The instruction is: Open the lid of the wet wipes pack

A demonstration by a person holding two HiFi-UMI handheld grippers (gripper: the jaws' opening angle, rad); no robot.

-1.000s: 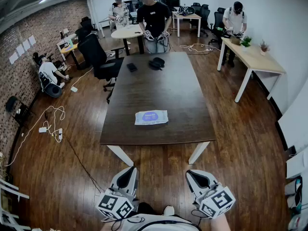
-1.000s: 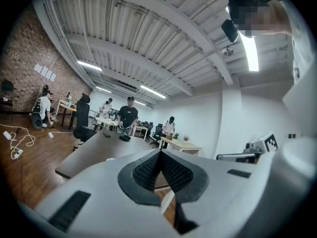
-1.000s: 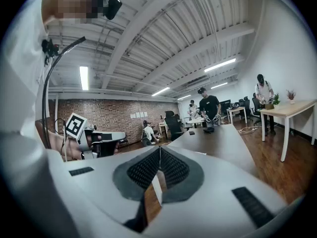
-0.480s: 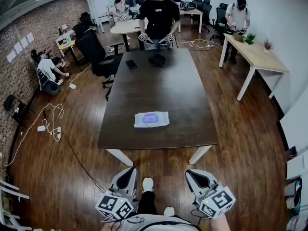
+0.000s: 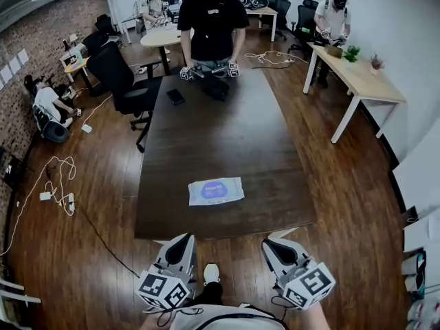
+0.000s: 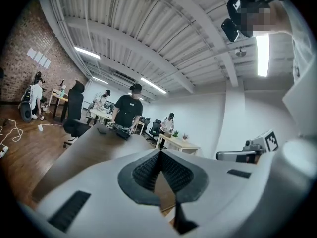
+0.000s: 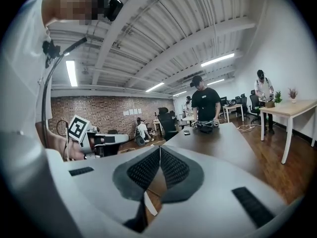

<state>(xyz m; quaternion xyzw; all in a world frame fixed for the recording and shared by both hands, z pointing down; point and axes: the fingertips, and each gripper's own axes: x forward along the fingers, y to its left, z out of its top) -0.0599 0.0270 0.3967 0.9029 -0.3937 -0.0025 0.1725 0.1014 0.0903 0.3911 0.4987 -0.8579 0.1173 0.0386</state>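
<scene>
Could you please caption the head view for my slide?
Left gripper and right gripper, both shut, short of the table bearing the wet wipes pack.

Wet wipes pack lies on table, by its near edge. Left gripper and right gripper sit off table, before that edge. Person at table's far end; chair to its left.

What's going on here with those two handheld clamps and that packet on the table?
A person stands at the near end of a dark table with a two-jaw gripper in each hand. The left gripper and the right gripper are both shut and empty, held short of the table's edge. A wet wipes pack lies flat near that end, untouched. Another person stands at the far end.
</scene>
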